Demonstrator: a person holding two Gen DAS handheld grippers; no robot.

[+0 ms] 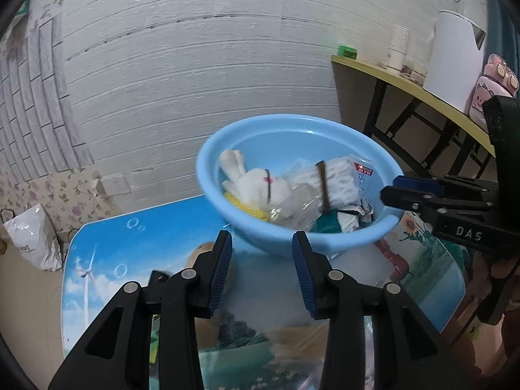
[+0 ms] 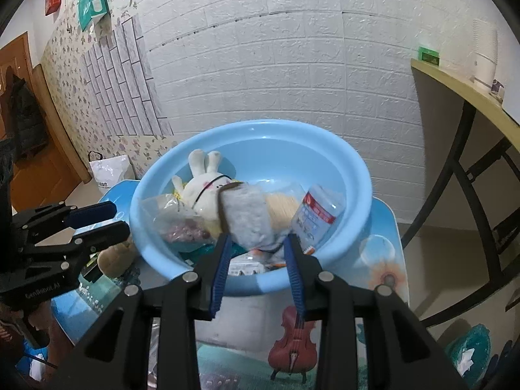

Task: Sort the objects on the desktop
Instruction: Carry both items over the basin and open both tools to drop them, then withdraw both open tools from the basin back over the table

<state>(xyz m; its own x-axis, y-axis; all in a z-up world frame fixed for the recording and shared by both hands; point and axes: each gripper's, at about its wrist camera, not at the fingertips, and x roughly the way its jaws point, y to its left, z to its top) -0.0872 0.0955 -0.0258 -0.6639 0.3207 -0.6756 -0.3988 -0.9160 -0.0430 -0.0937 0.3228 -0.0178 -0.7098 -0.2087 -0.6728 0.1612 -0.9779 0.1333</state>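
A light blue plastic basin [image 1: 341,240] stands on the small picture-printed table [image 1: 104,260]; it also shows in the right wrist view [image 2: 351,169]. Inside lie a white plush rabbit [image 1: 260,183] [image 2: 203,190], a bagged white brush or mop head [image 1: 338,175] [image 2: 247,216], a clear jar with a red label [image 2: 317,216], and other packets. My left gripper [image 1: 261,253] is open and empty just before the basin's near rim. My right gripper [image 2: 256,253] is open over the basin's near rim, its fingers either side of the white bundle's lower end. It appears from the side in the left view [image 1: 390,191].
A tan plush item [image 2: 113,258] lies on the table left of the basin, beside my left gripper [image 2: 97,224]. A yellow-topped desk [image 1: 406,81] with a white appliance and paper cups stands to the right. A white bag [image 1: 32,240] sits on the floor by the wall.
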